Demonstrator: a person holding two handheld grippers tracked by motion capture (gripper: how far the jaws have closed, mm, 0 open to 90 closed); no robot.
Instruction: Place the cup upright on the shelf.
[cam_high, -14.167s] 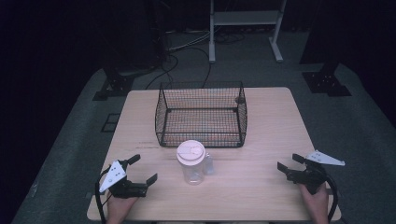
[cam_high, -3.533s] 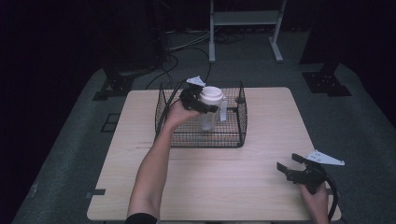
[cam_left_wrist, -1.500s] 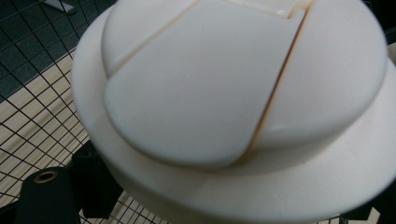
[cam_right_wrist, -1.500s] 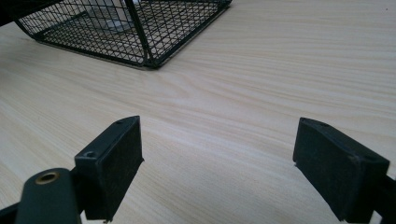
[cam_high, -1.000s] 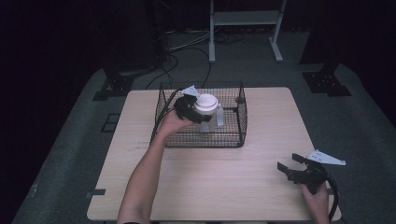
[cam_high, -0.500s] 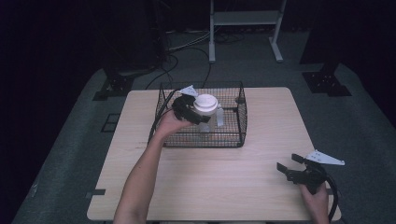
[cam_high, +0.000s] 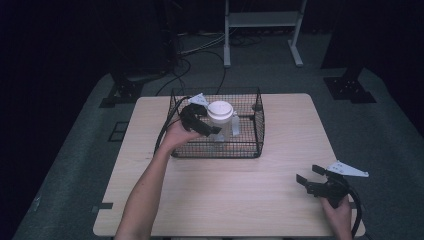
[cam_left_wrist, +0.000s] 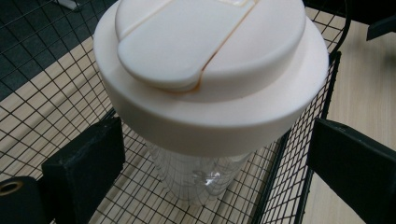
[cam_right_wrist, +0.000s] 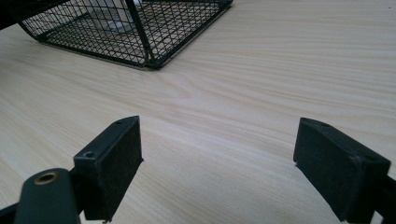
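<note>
A clear plastic cup (cam_high: 220, 111) with a white lid stands upright inside the black wire basket (cam_high: 215, 150) at the back middle of the wooden table (cam_high: 235, 195). My left gripper (cam_high: 212, 121) reaches into the basket from the left. In the left gripper view the cup (cam_left_wrist: 210, 70) sits between the jaws of the left gripper (cam_left_wrist: 215, 140), which stand wide apart with a gap on each side of the clear body. At the table's front right, my right gripper (cam_high: 308, 175) rests open and holds nothing; its jaws (cam_right_wrist: 217, 135) frame bare wood.
In the right gripper view the basket (cam_right_wrist: 140, 28) lies ahead to the upper left. Beyond the table's far edge are a white stand (cam_high: 260, 20), cables and black floor bases (cam_high: 350, 87) on grey carpet.
The left hand has eased back toward the basket's left wall, and its jaws now stand apart from the cup, which rests in the basket. The right gripper has not moved.
</note>
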